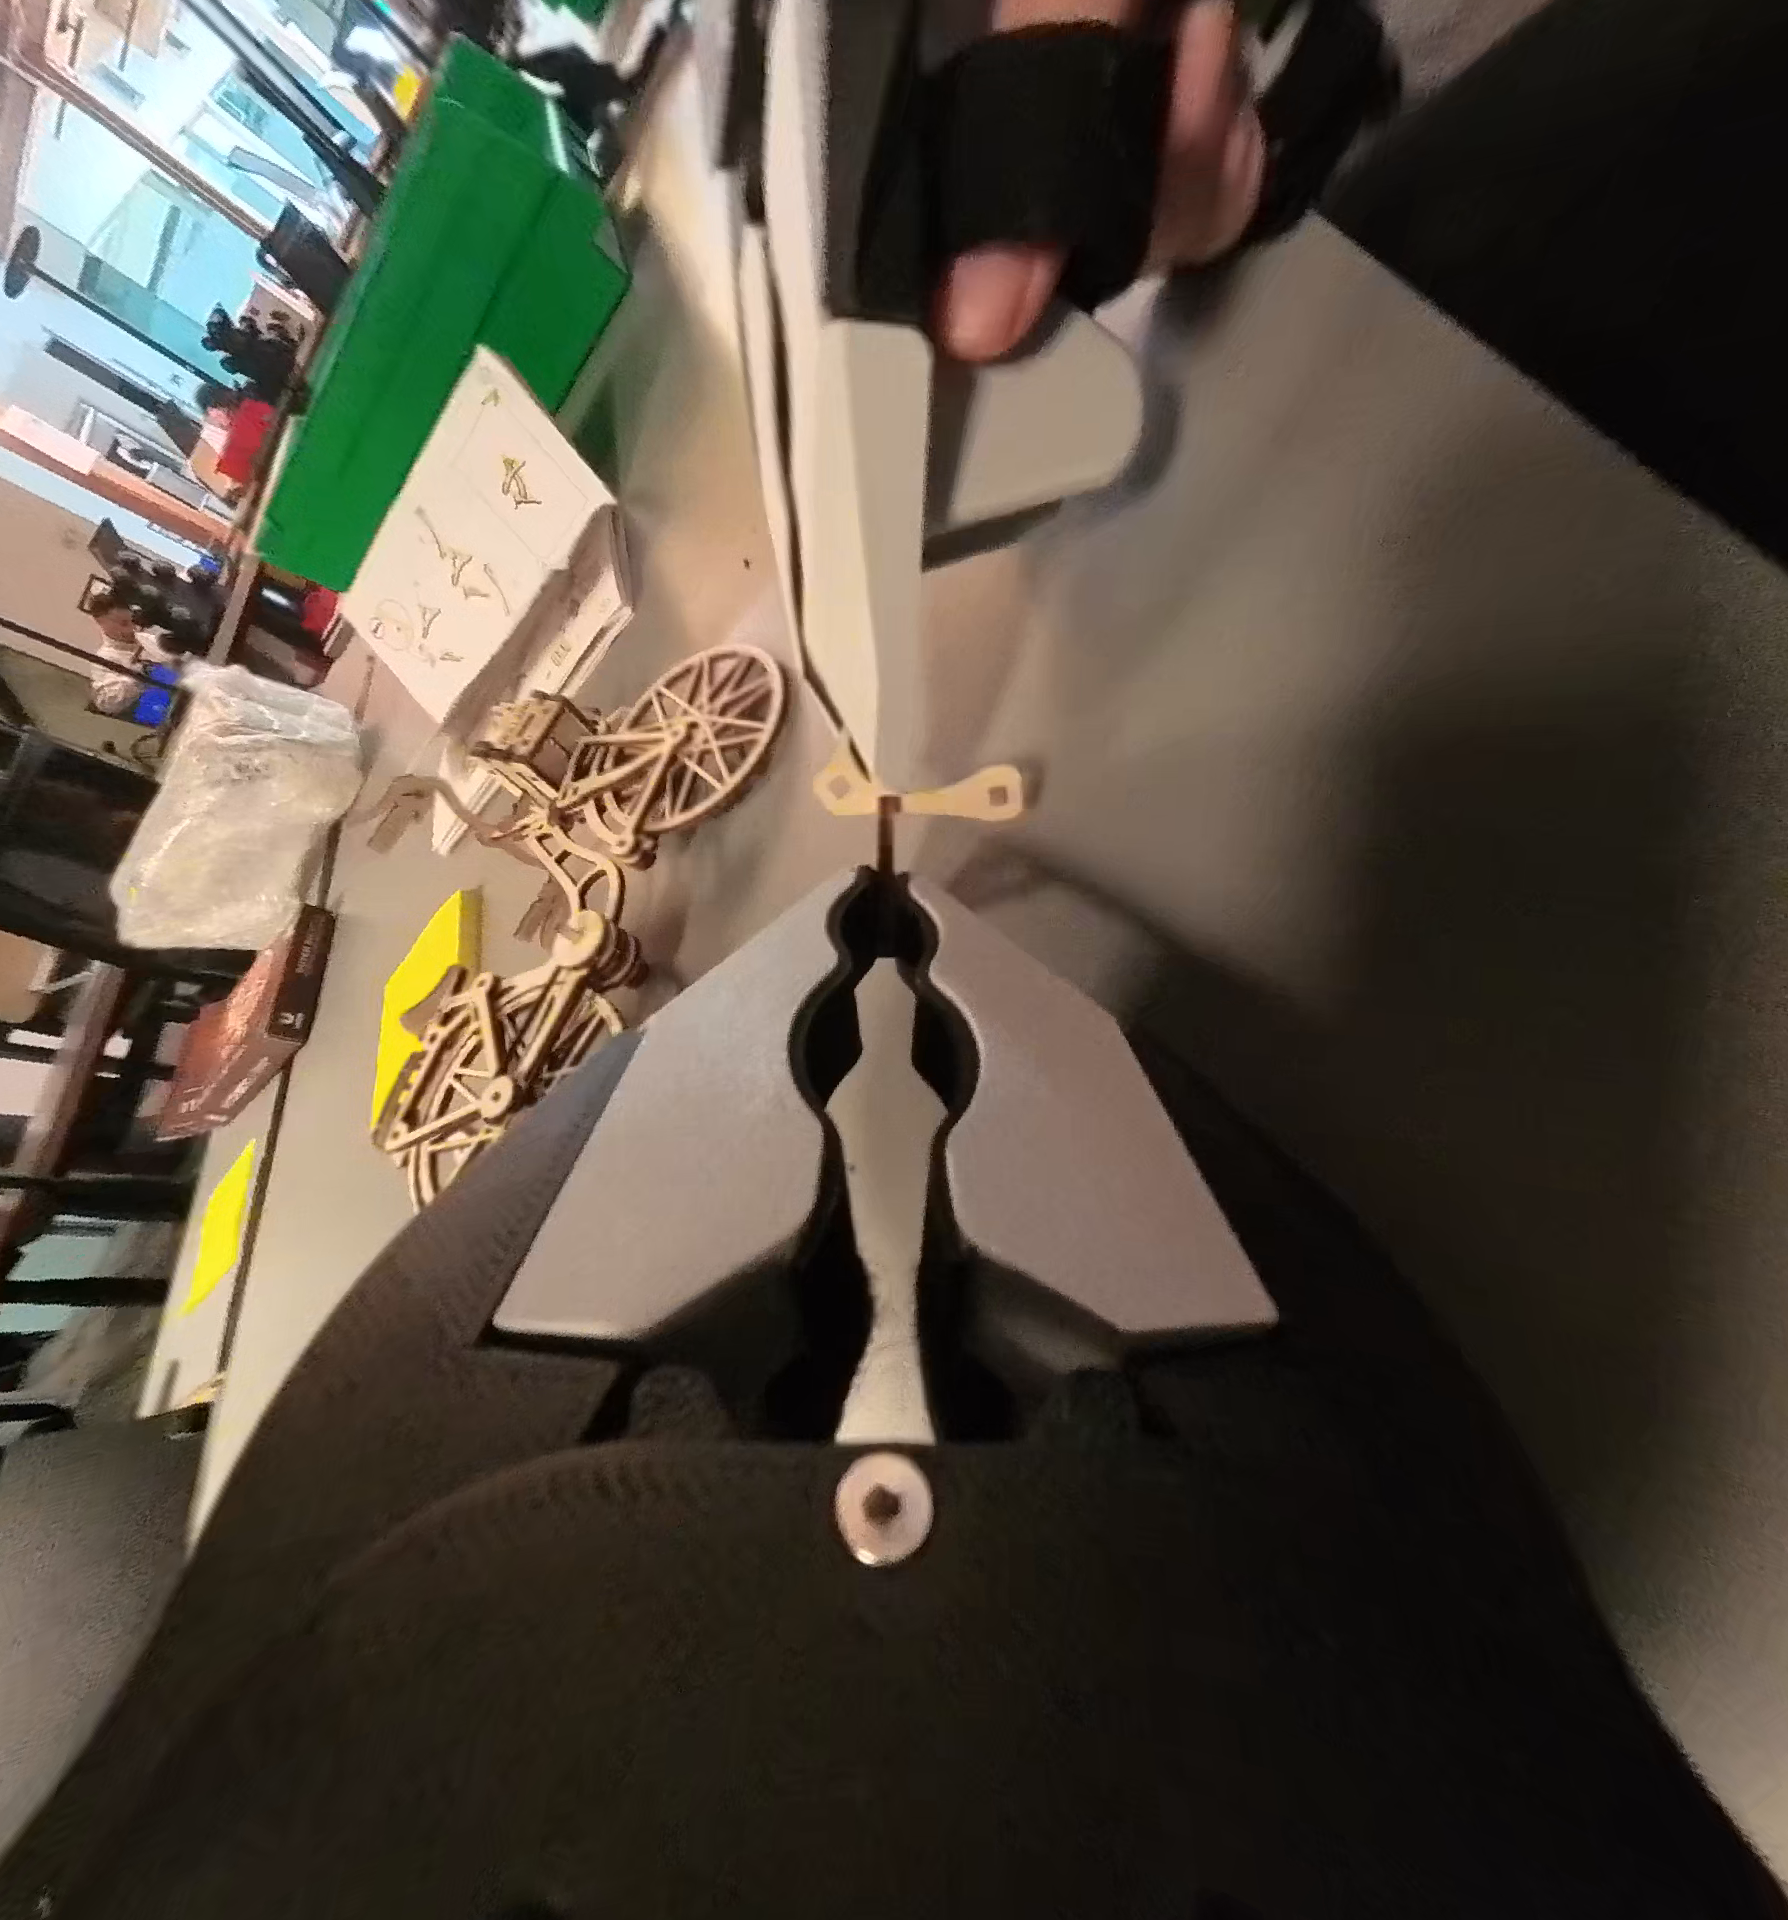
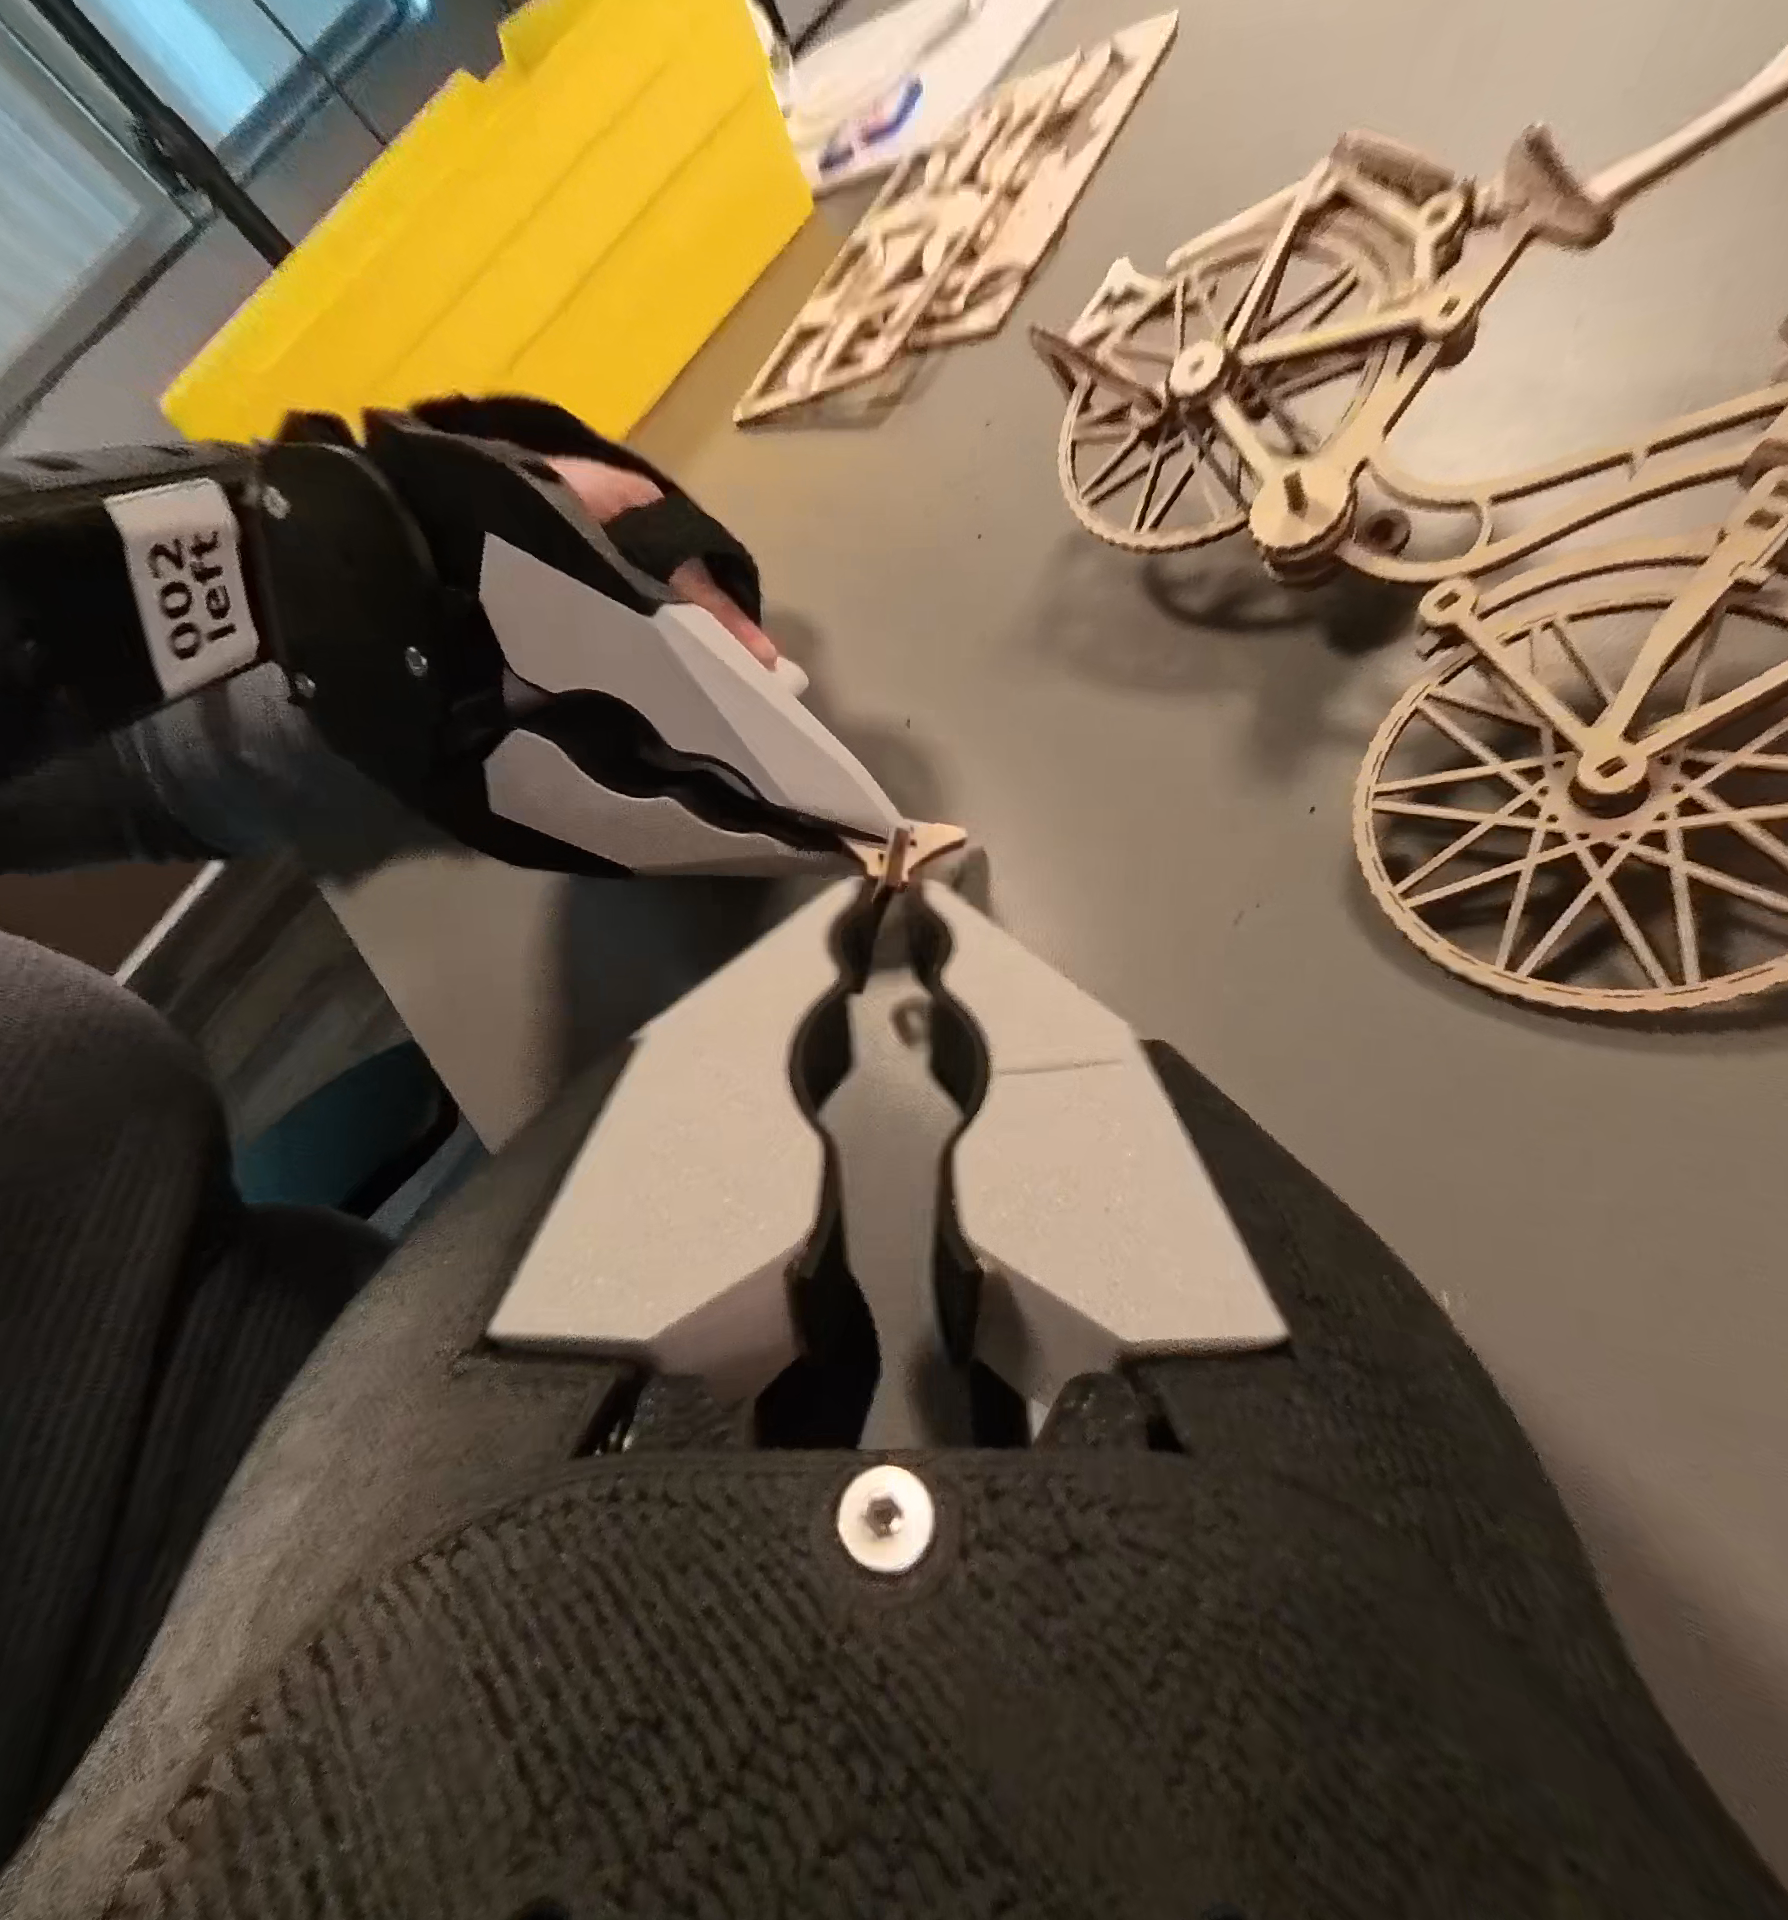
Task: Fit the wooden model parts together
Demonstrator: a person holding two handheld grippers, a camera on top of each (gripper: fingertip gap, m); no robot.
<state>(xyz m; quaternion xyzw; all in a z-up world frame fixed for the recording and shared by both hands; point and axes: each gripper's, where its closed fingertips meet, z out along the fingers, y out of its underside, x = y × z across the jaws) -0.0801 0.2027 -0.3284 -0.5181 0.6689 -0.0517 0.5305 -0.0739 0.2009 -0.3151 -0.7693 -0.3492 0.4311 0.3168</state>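
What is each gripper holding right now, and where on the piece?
The left gripper pinches a thin wooden peg by its lower end. The right gripper clamps the flat wooden crank piece near its middle, where the peg meets it.

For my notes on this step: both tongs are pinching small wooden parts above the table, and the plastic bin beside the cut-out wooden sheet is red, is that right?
Not quite: the bin is yellow, not red, as the right wrist view shows. The rest holds: the left tongs and right tongs each pinch small wooden parts above the table, and the bin sits beside the cut-out wooden sheet.
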